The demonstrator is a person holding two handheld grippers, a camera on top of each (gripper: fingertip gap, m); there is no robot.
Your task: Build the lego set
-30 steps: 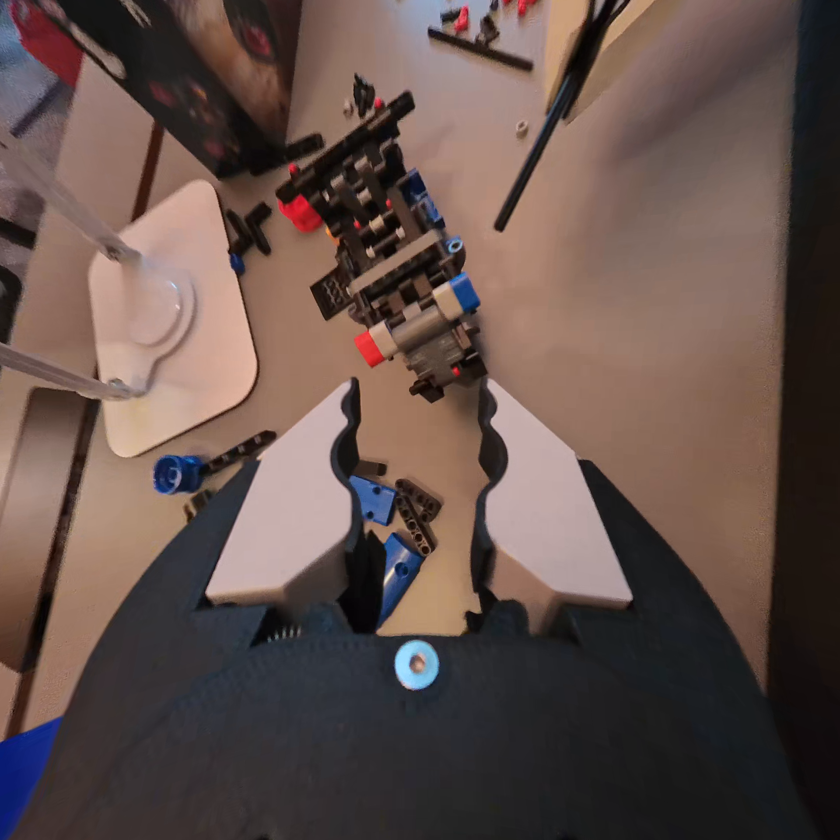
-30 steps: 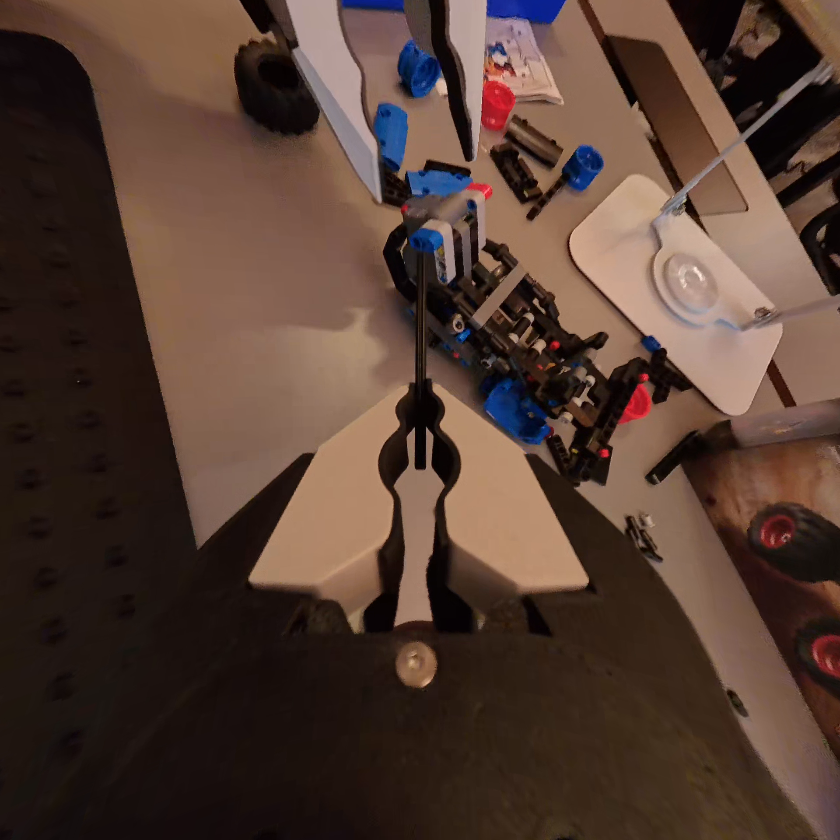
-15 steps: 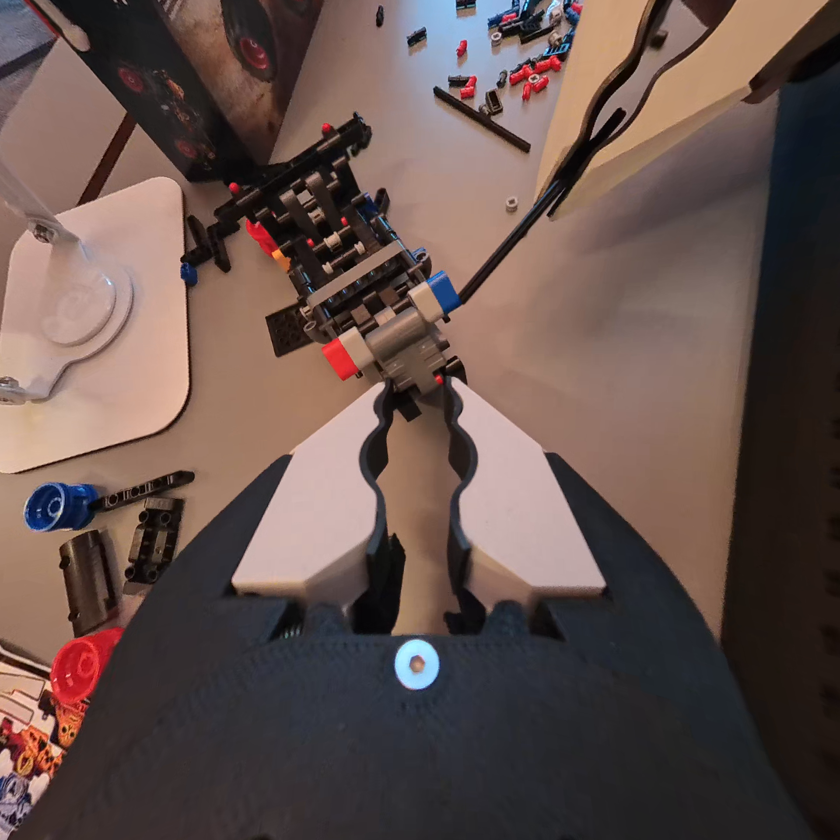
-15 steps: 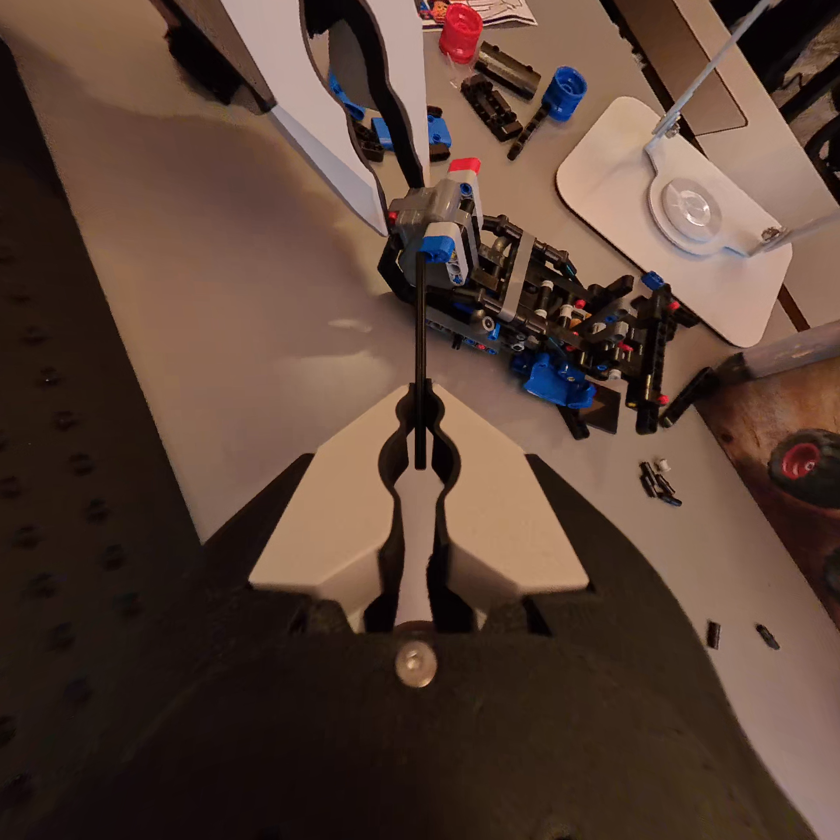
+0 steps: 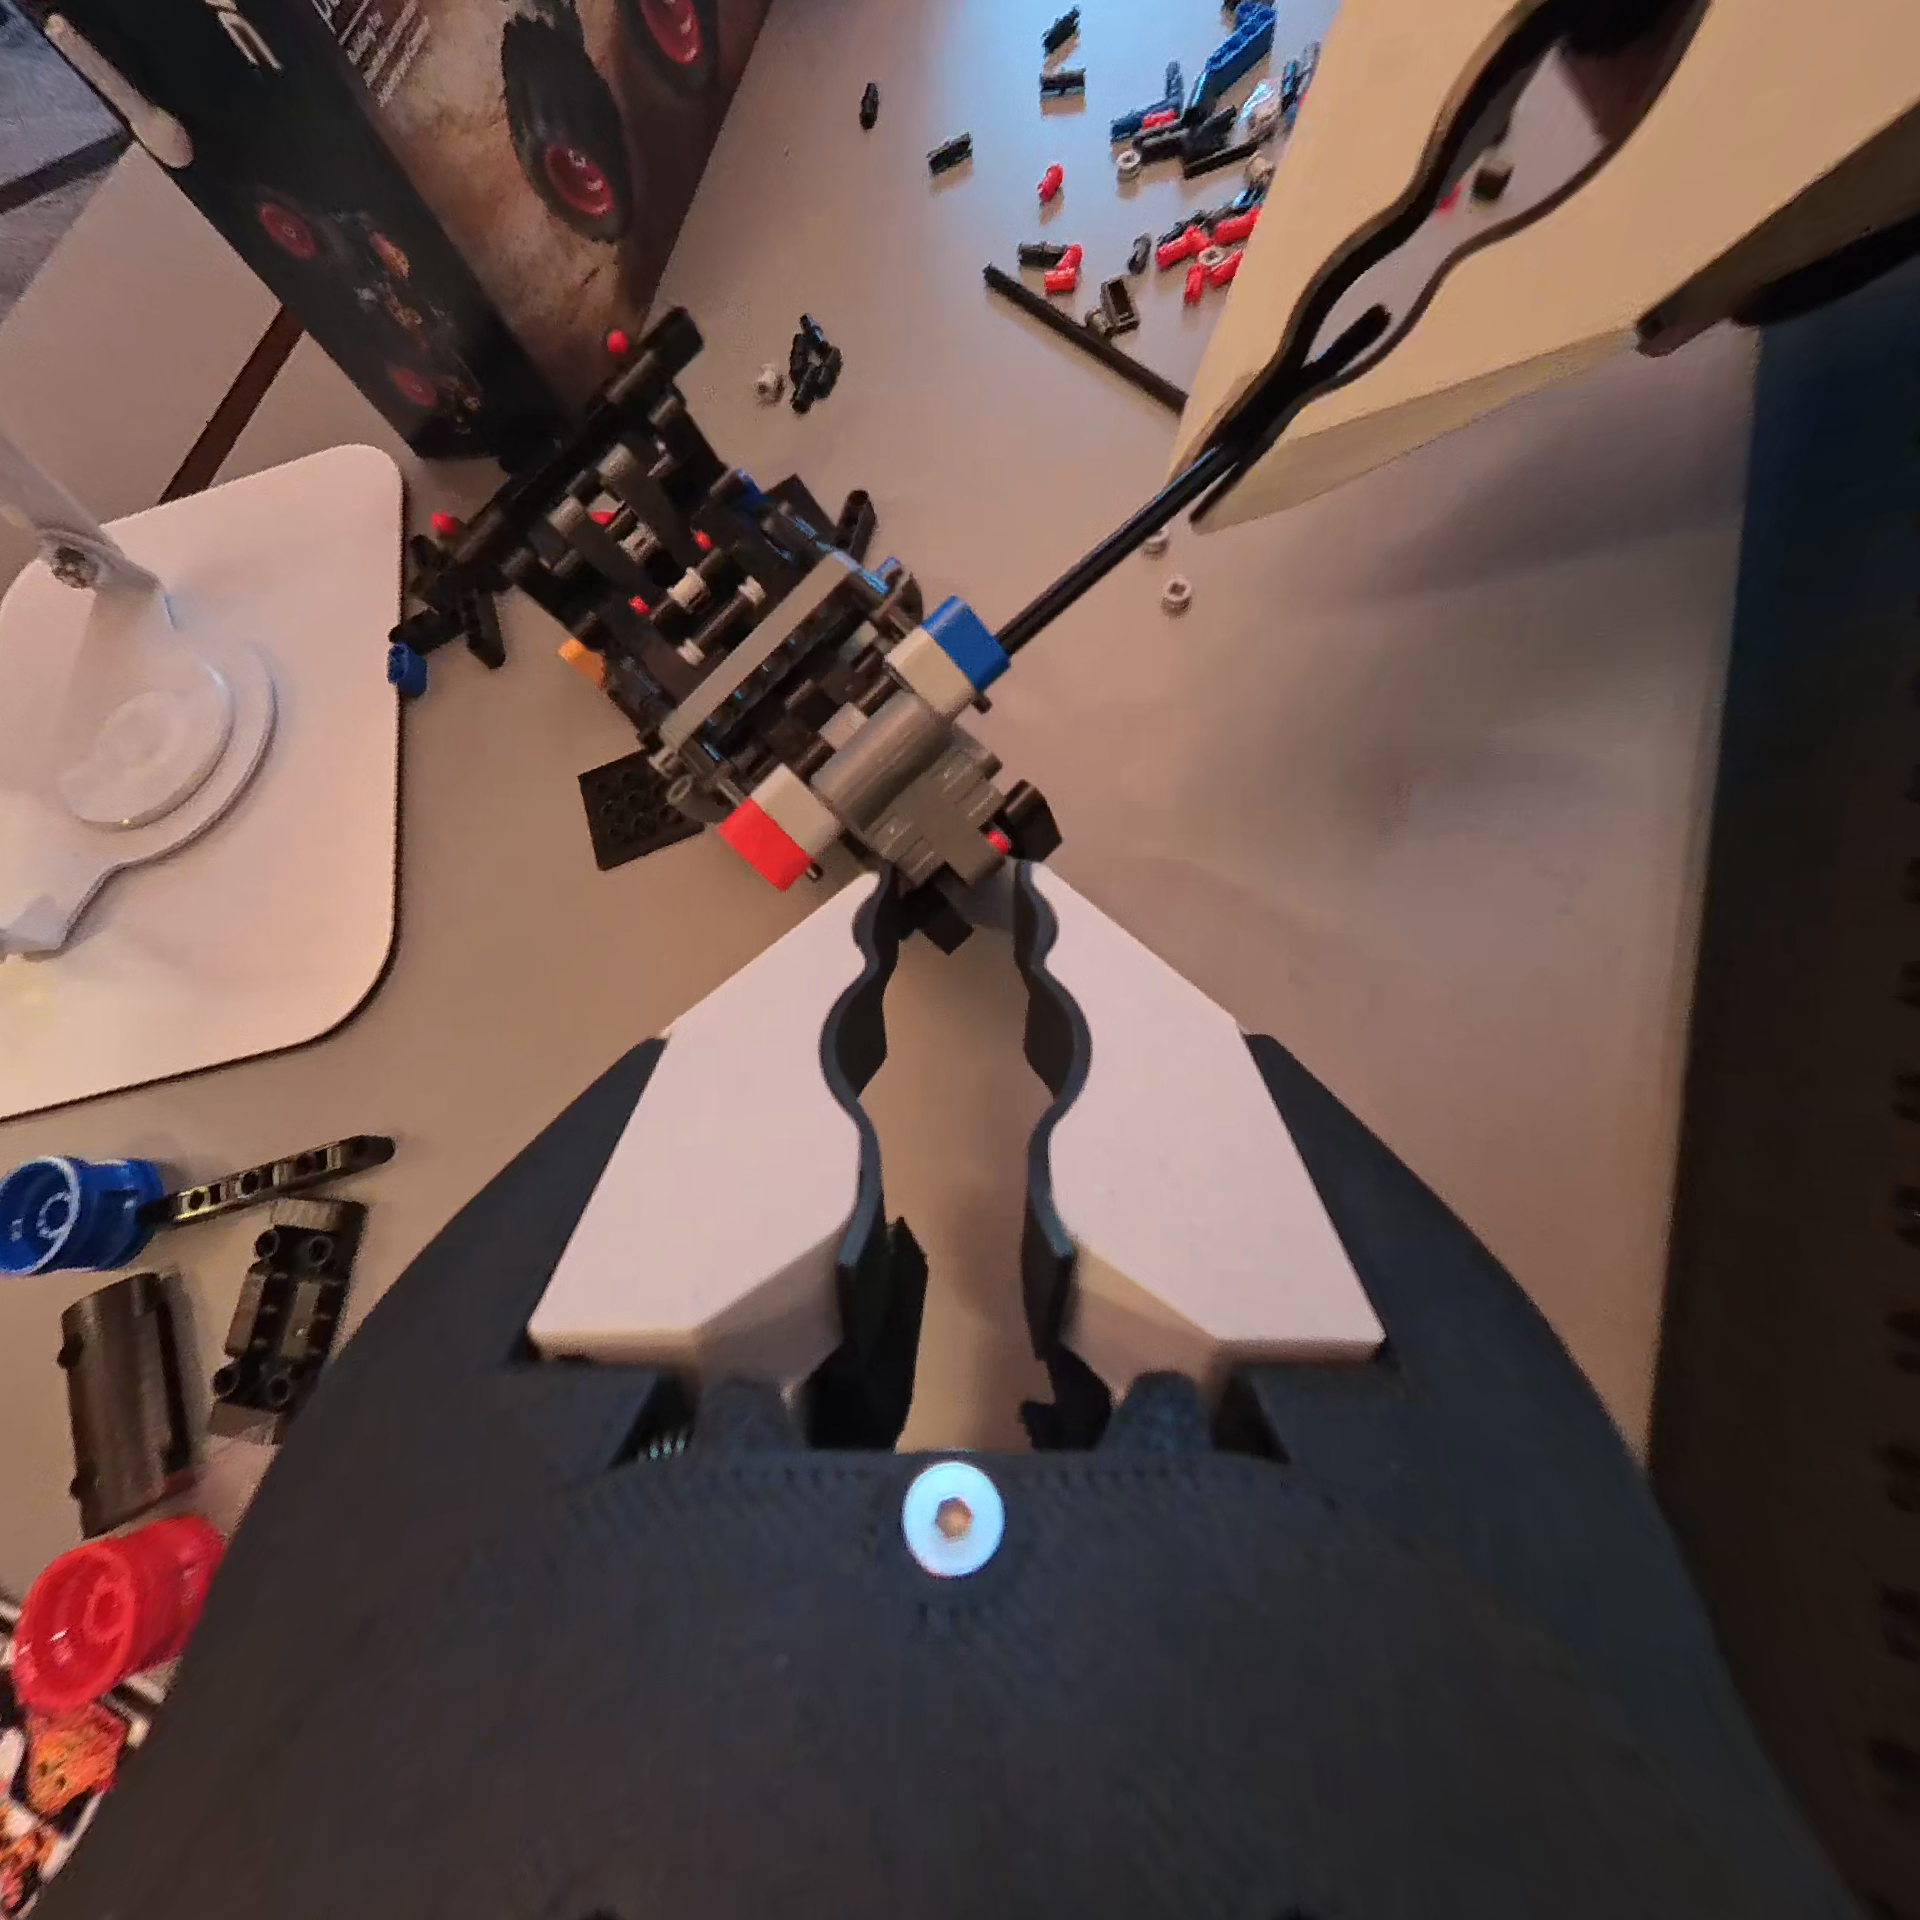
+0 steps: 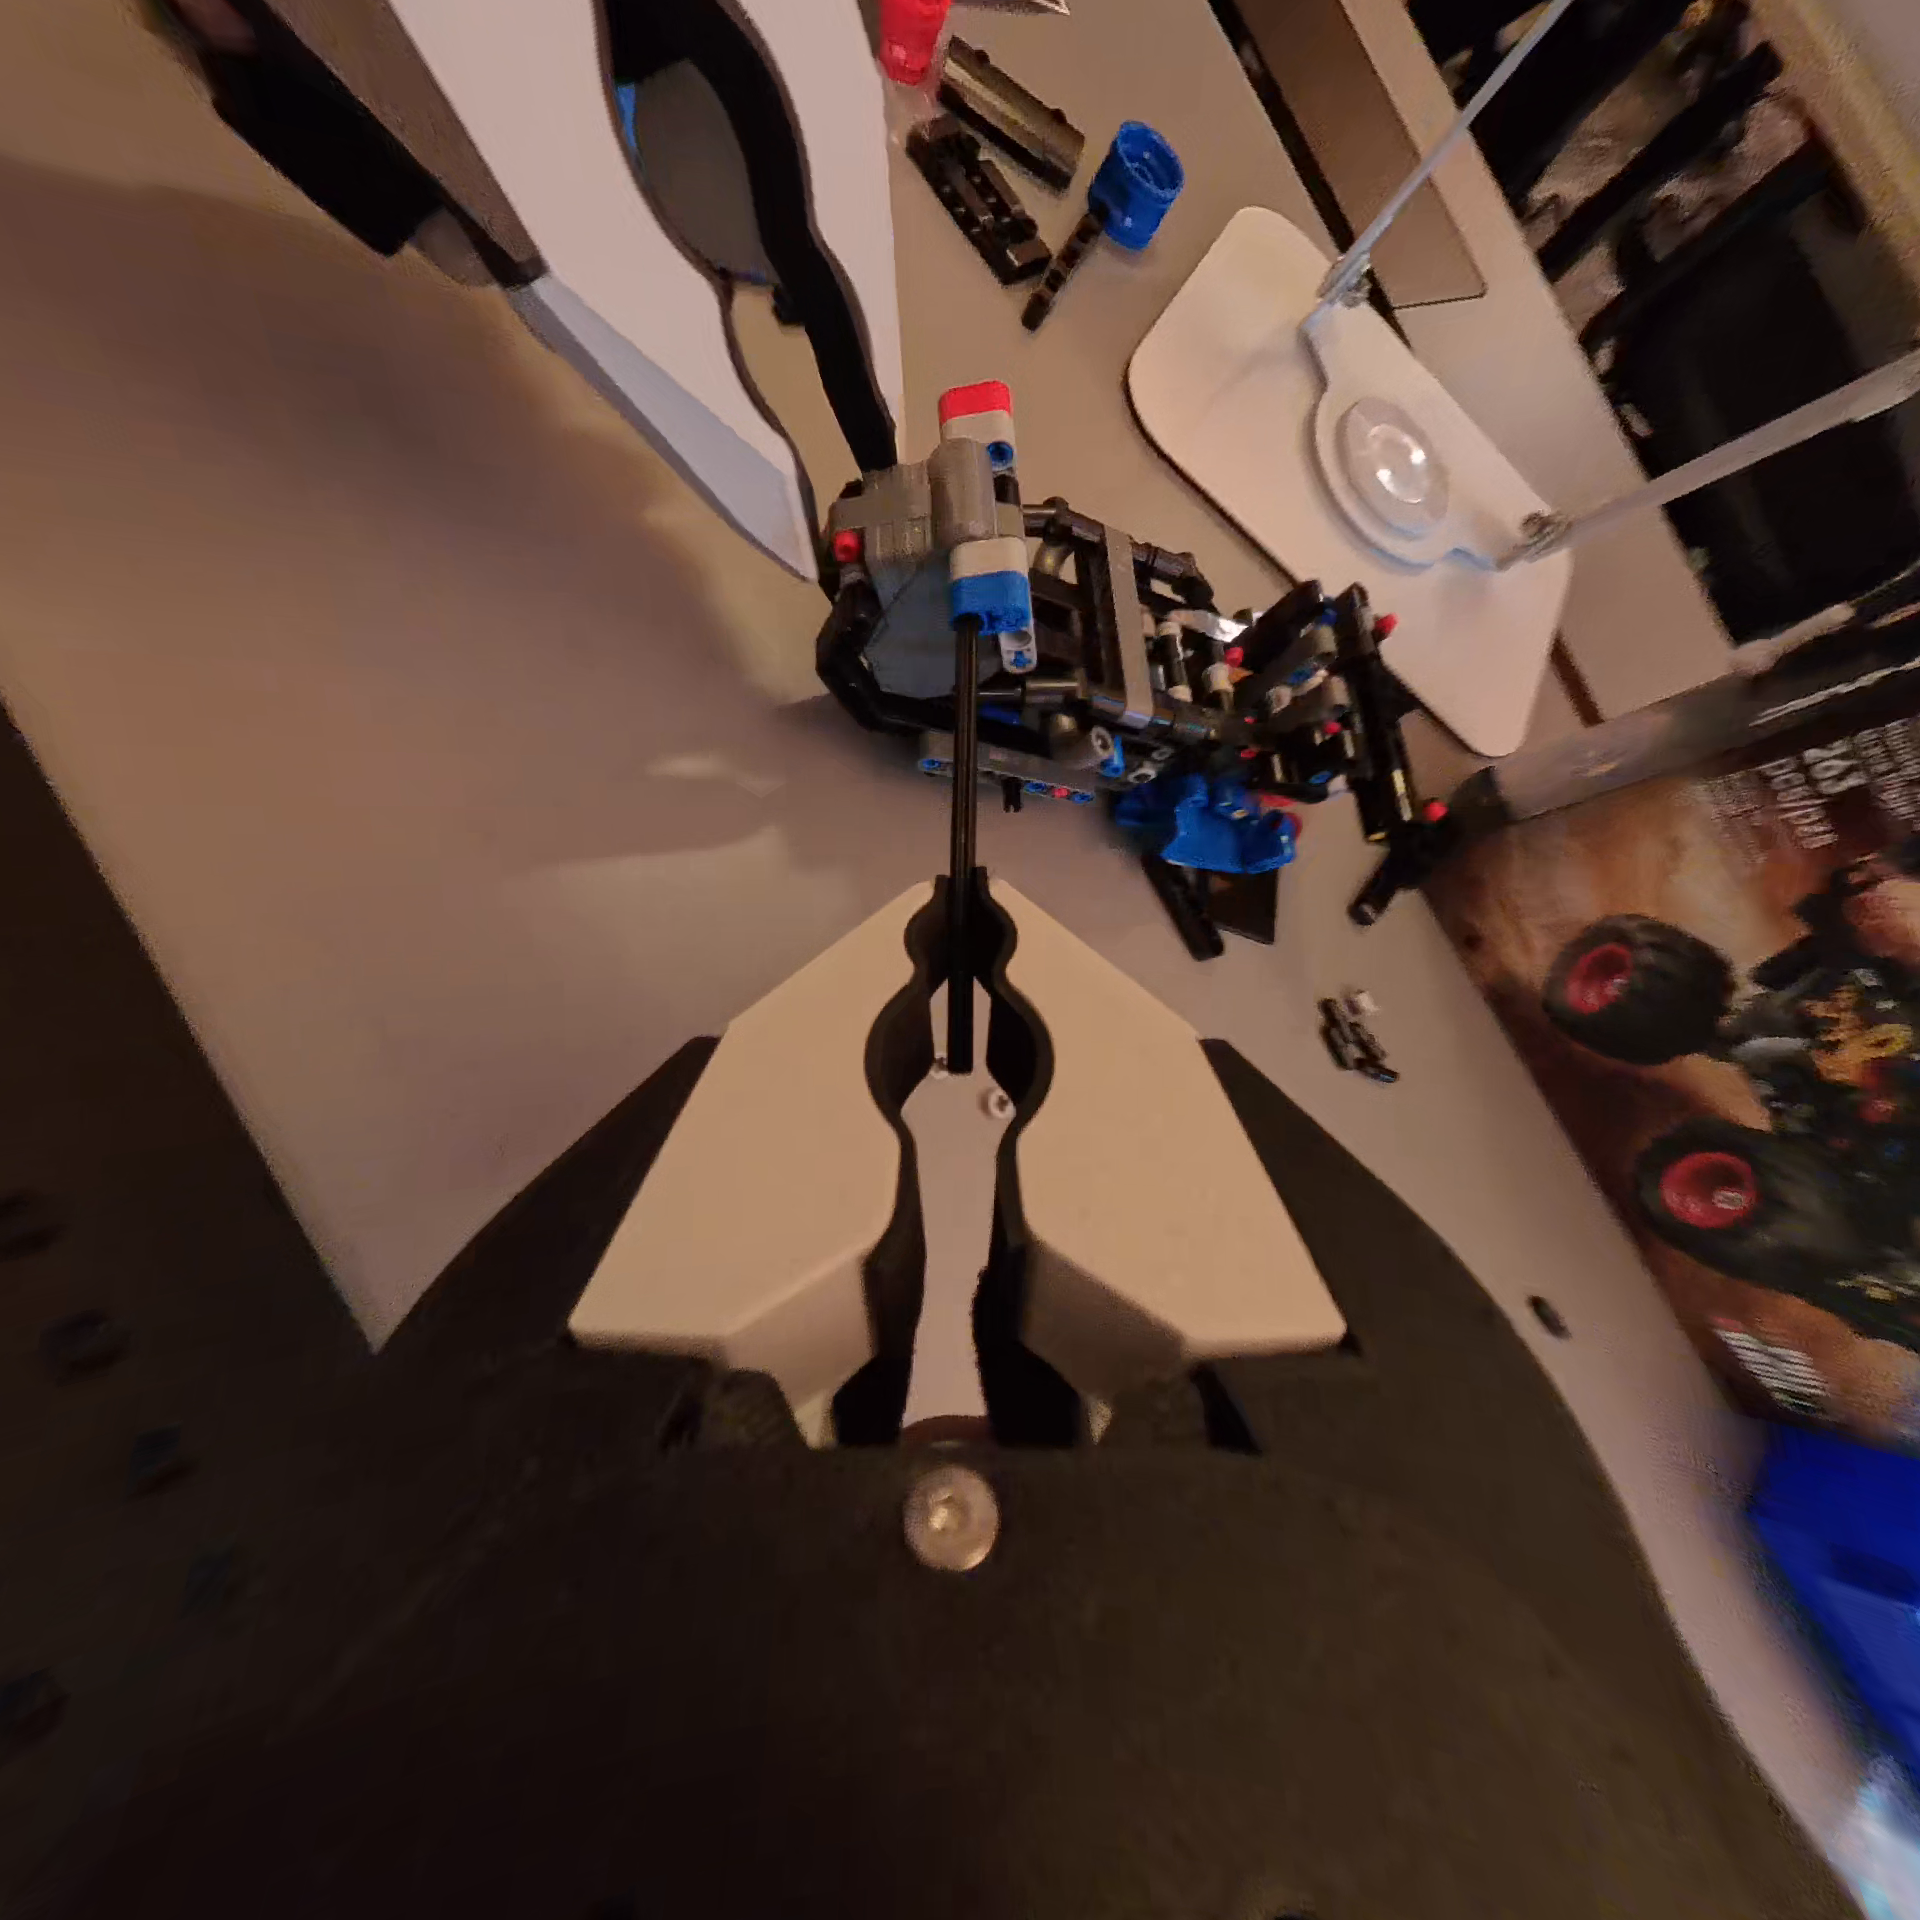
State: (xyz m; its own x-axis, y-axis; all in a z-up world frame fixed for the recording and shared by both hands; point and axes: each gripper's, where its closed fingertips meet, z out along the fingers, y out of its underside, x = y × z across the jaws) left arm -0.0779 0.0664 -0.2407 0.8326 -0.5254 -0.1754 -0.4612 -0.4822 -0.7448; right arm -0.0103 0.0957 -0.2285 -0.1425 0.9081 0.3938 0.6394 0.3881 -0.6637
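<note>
The half-built black, grey and blue lego chassis (image 5: pixel 727 634) lies on the table; it also shows in the right wrist view (image 6: pixel 1101 644). My left gripper (image 5: pixel 948 883) is shut on the black part at its grey end, between a red cap (image 5: pixel 764 840) and a blue connector (image 5: pixel 964 636). My right gripper (image 6: pixel 961 899) is shut on a long thin black axle (image 6: pixel 966 769). The axle's far tip sits at the blue connector (image 6: pixel 987 597). The right gripper also shows in the left wrist view (image 5: pixel 1340 343), and the left gripper's fingers (image 6: pixel 831 343) show in the right wrist view.
A white stand base (image 5: pixel 229 831) and the set's box (image 5: pixel 436 208) flank the chassis. Loose red and black pins (image 5: pixel 1184 239) and a second black axle (image 5: pixel 1081 332) lie behind. A blue hub (image 5: pixel 62 1210), red hub (image 5: pixel 104 1621) and black parts lie at left. A dark mat (image 5: pixel 1829 935) borders the right. The gap from one gripper's tips to the other's is roughly 8 centimeters. My left gripper's tips are some 25 centimeters from the blue hub (image 5: pixel 62 1210). My right wrist view (image 6: pixel 1141 169) looks at it from another angle.
My left gripper moved forward from over loose blue pieces and closed on the chassis end. My right gripper brought the axle's tip to the blue connector.
</note>
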